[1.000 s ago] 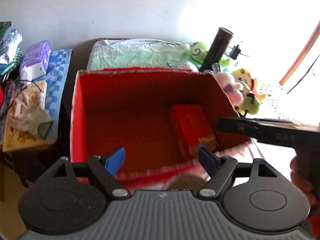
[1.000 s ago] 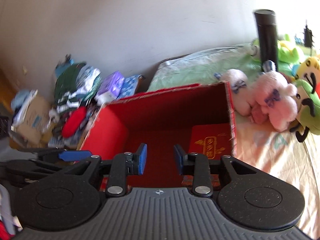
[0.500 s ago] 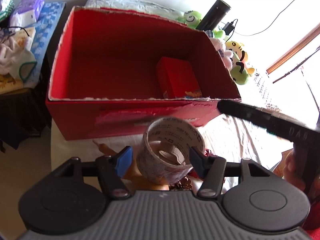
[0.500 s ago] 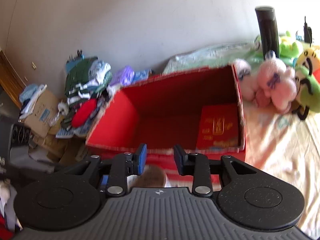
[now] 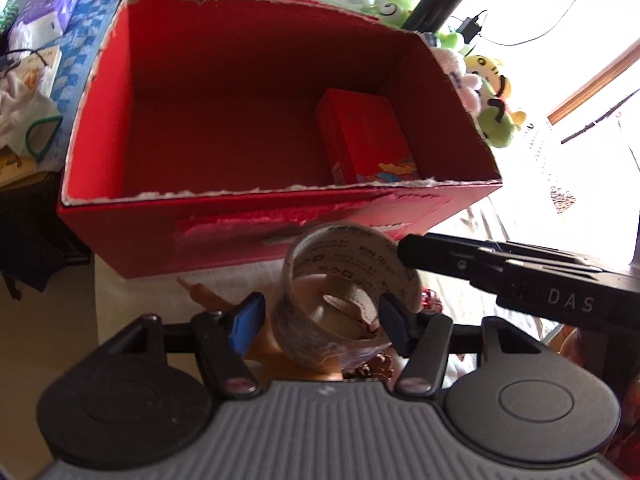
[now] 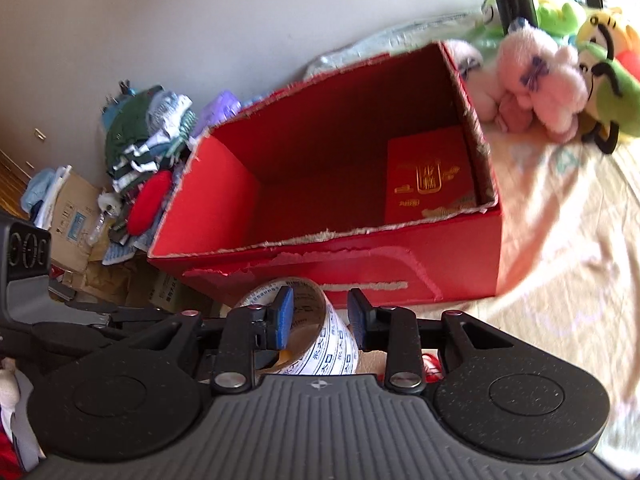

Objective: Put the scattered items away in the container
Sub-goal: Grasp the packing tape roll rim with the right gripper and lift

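The tape roll (image 5: 344, 296) lies at 6 o'clock of the box (image 5: 120, 232), between the left gripper's (image 5: 322, 316) closing, not-yet-seated jaws. The right gripper (image 6: 322, 316) is half-spread, straddling its wall. Collision or slippage is risked.
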Demonstrator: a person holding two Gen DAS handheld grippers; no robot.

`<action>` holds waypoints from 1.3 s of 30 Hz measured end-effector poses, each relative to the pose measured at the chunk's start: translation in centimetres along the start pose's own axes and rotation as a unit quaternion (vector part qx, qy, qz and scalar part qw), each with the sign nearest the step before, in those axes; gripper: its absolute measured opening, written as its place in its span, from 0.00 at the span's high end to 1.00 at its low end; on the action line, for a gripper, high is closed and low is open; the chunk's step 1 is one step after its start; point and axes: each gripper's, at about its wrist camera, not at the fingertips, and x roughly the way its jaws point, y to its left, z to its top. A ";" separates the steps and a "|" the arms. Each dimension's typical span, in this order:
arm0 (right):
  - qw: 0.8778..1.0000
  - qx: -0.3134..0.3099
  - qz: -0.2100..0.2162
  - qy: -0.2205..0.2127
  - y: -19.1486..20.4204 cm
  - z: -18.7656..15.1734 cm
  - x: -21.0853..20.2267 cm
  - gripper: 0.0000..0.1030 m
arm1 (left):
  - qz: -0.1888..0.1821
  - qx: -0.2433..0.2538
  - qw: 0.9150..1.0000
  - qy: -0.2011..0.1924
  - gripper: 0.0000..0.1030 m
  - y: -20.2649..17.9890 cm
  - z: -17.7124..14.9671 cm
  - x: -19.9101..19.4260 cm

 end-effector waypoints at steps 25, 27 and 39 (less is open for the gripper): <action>0.997 -0.009 -0.056 0.050 -0.4 -0.7 0.6 0.83 | -0.037 0.045 0.998 0.016 0.73 -1.5 -0.9 -0.7; 0.998 -0.016 -0.054 0.040 -0.1 -0.7 -0.5 0.83 | -0.041 0.064 0.997 0.000 0.73 -2.2 -0.9 -1.9; 0.996 -0.024 -0.046 -0.075 1.2 2.9 -5.5 0.84 | -0.045 0.122 0.987 -0.097 0.73 -4.9 3.5 -7.2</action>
